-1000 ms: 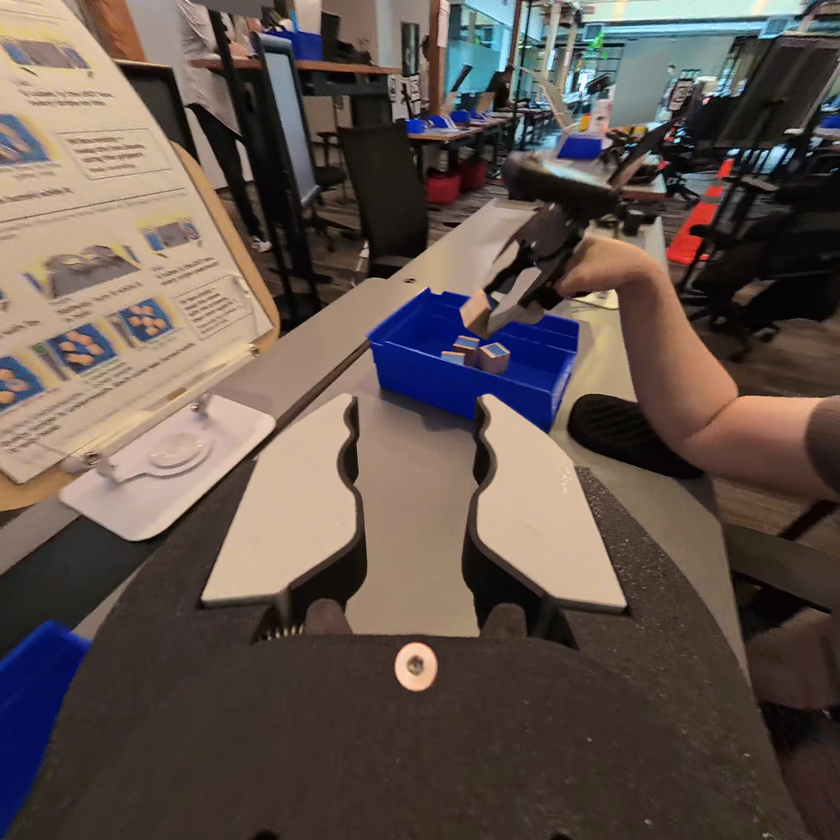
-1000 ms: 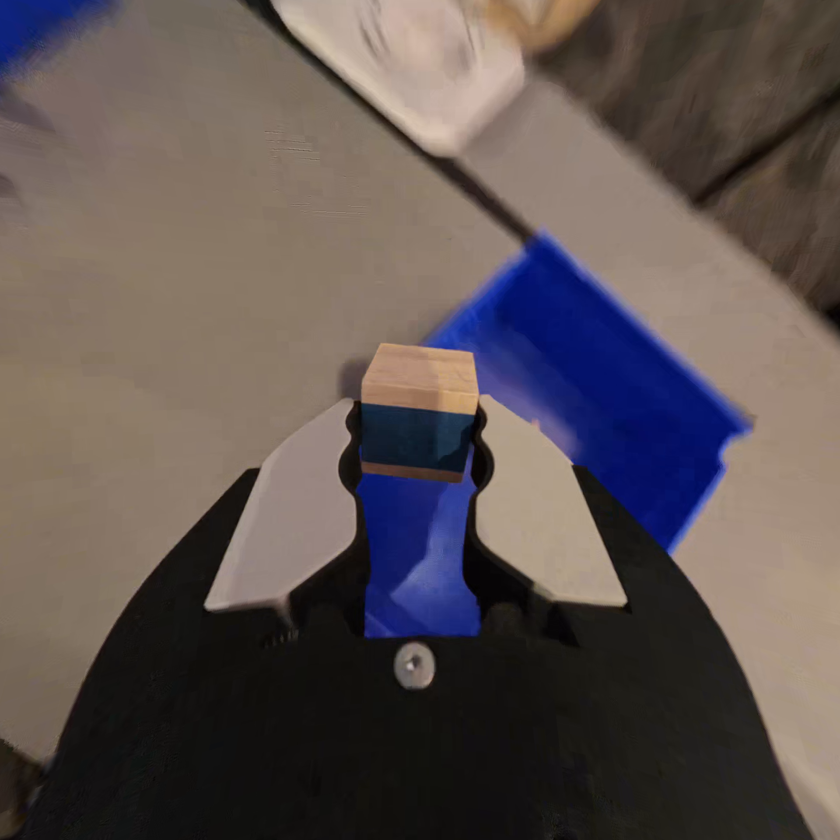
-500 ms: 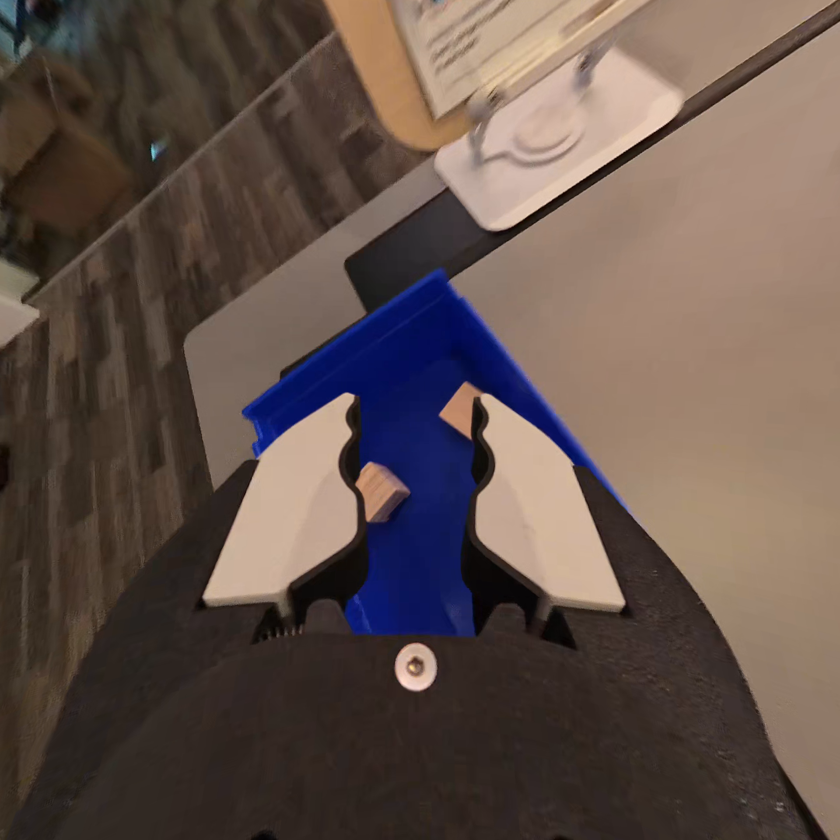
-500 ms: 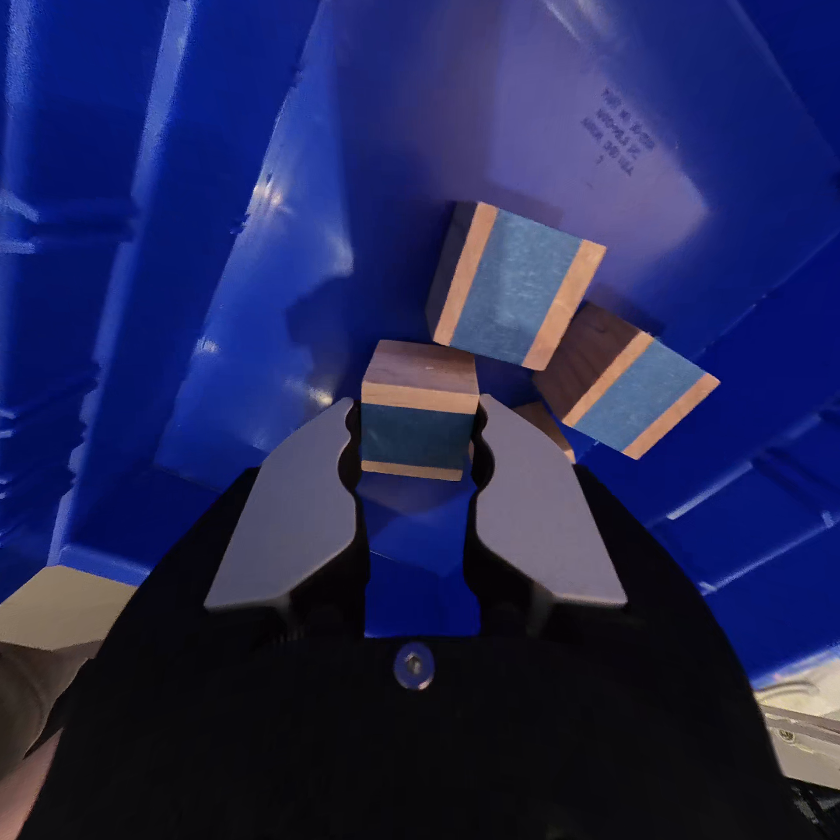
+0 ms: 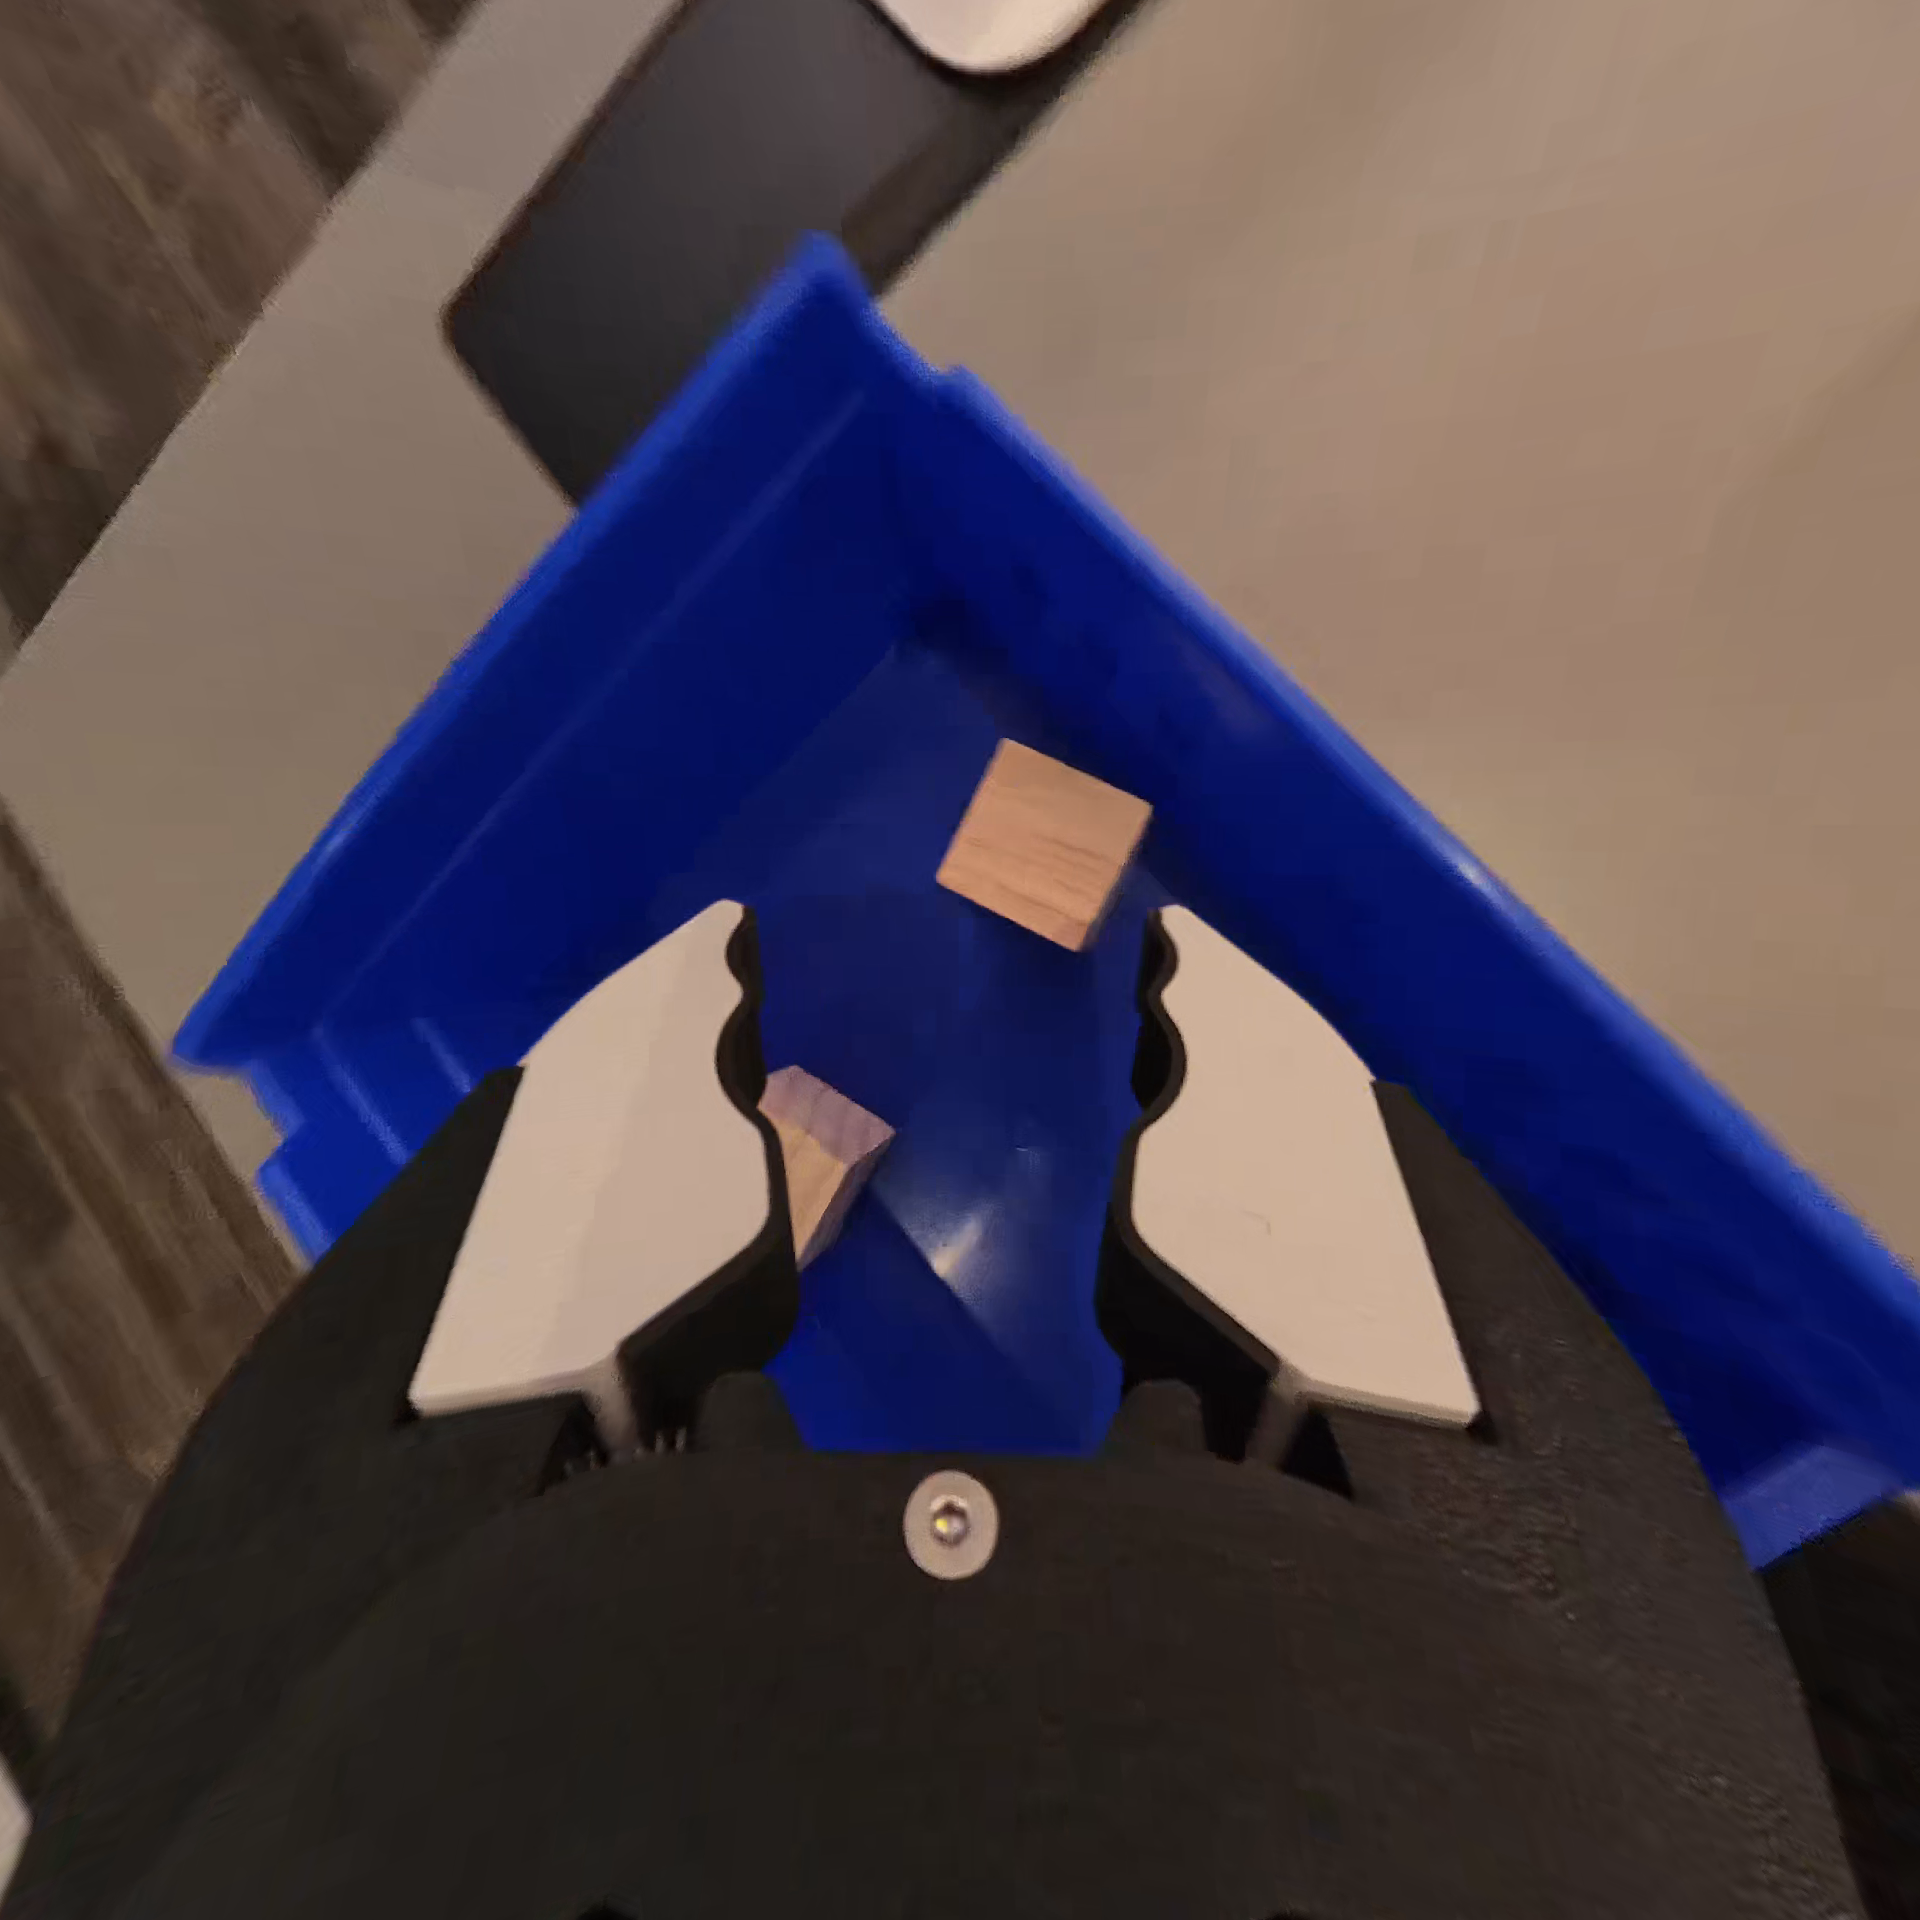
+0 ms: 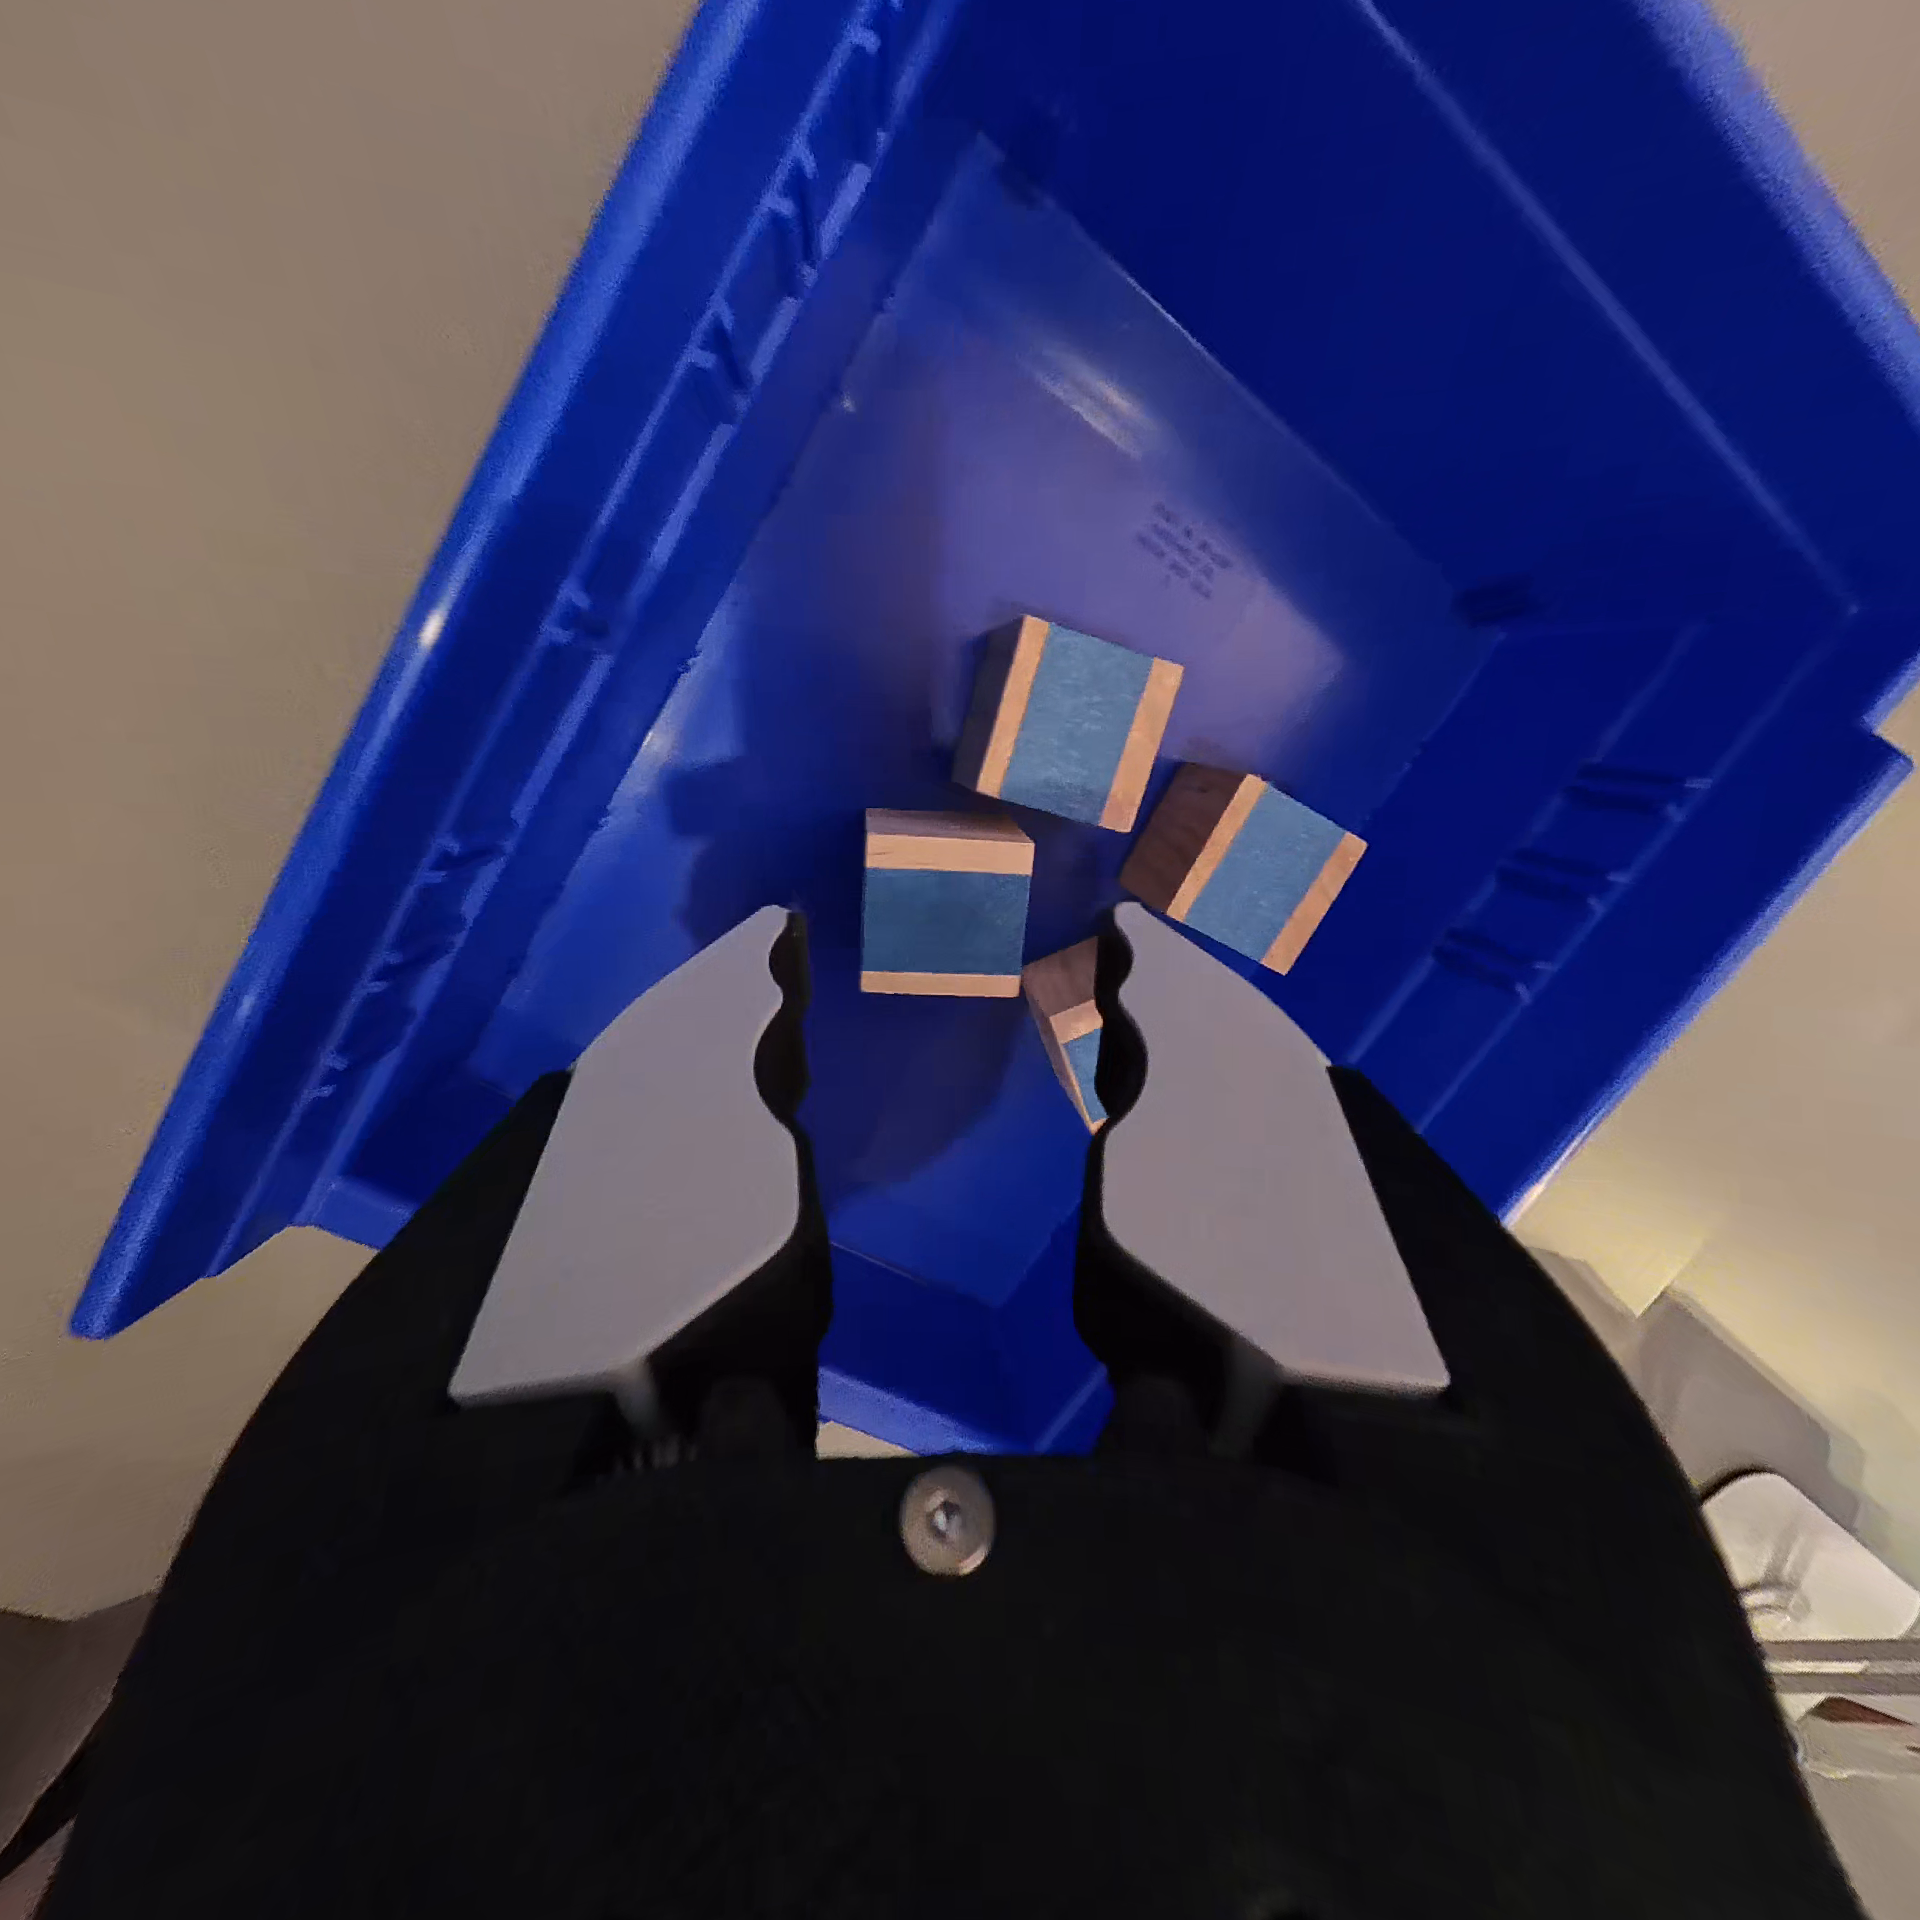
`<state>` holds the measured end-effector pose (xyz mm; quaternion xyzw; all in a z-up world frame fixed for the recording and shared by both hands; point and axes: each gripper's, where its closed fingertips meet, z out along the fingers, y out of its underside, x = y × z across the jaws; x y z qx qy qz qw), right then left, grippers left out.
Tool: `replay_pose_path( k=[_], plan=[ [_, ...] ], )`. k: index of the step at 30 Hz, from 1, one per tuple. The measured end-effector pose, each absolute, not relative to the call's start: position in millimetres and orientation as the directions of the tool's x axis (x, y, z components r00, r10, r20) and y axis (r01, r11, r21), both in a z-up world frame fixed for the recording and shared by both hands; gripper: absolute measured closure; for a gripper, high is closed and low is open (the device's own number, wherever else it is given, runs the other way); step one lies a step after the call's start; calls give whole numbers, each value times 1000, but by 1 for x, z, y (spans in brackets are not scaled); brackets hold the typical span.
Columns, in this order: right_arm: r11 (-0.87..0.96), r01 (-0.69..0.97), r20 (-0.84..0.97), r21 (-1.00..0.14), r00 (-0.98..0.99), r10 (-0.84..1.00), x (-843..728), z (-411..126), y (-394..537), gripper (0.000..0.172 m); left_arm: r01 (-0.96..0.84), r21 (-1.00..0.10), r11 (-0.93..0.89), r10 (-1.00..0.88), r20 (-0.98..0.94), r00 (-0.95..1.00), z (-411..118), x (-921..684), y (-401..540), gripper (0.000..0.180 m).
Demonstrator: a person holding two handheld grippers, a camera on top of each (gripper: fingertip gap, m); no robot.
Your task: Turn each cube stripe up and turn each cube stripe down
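1. The left tool (image 5: 940, 920) hung with its jaws spread wide over a blue bin (image 5: 644, 665) and gripped nothing.
2. A plain-faced wooden cube (image 5: 1042, 842) lay on the bin floor just beyond the left tool's fingertips, no stripe showing on its upper face.
3. A second wooden cube (image 5: 821, 1153) sat tilted against the inner edge of the left tool's left finger (image 5: 603, 1174), partly hidden behind it; whether the pad touched it could not be told.
4. The right tool (image 6: 951, 920) was also open above another blue bin (image 6: 582, 644), its pads clear of every cube.
5. A cube with a blue stripe (image 6: 943, 902) lay just past the right tool's fingertips, between them in line but not pressed by either pad, stripe facing up.
6. Two more striped cubes (image 6: 1070, 722) (image 6: 1242, 868) lay just beyond it, stripes up, near each other.
7. A fourth cube (image 6: 1070, 1023) stood tilted on edge beside the right tool's right finger (image 6: 1247, 1143), partly hidden by it.
8. Both bins rested on a grey table (image 5: 1455, 364), with wood-patterned floor (image 5: 125, 156) visible past its edge.
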<state>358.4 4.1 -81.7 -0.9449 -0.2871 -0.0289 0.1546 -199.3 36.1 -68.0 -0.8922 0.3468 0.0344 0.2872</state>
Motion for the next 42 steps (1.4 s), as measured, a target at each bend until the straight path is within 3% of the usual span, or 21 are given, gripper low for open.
replay_pose_path(
  k=[4, 8, 12, 23, 26, 30, 33, 36, 39, 42],
  plan=[
    [-775, 570, 151, -274, 821, 551, 354, -82, 4, 116, -770, -435, -467, -728, -304, 614, -97, -191, 37, 112],
    [-772, 584, 156, -251, 811, 563, 354, -86, 3, 116, -745, -470, -473, -749, -231, 621, -113, -181, 46, 116],
    [-767, 593, 159, -246, 805, 571, 352, -88, 4, 116, -768, -413, -490, -760, -230, 608, -131, -187, 49, 113],
    [-759, 609, 176, -228, 793, 584, 351, -88, 2, 116, -794, -373, -480, -751, -294, 591, -128, -197, 53, 133],
    [-761, 594, 211, -261, 805, 555, 356, -75, 2, 116, -743, -480, -467, -663, -367, 653, -81, -200, 58, 133],
    [-709, 576, 339, -407, 816, 468, 357, -32, 13, 118, -587, -748, -309, -618, -311, 722, 10, -169, 43, 133],
    [-527, 618, 452, -584, 786, 421, 329, 20, 24, 118, -387, -912, -140, -764, -149, 627, 71, -111, 4, 134],
    [-107, 701, 607, -705, 675, 421, 259, 80, 16, 115, -141, -984, -106, -890, 31, 456, 116, -58, -34, 134],
    [351, 708, 785, -613, 497, 370, 176, 115, -26, 114, 53, -974, -220, -949, 227, 220, 139, -15, -66, 134],
    [619, 649, 889, -443, 408, 208, 121, 127, -73, 112, 127, -924, -361, -930, 367, 26, 145, 13, -87, 134]
  ],
)
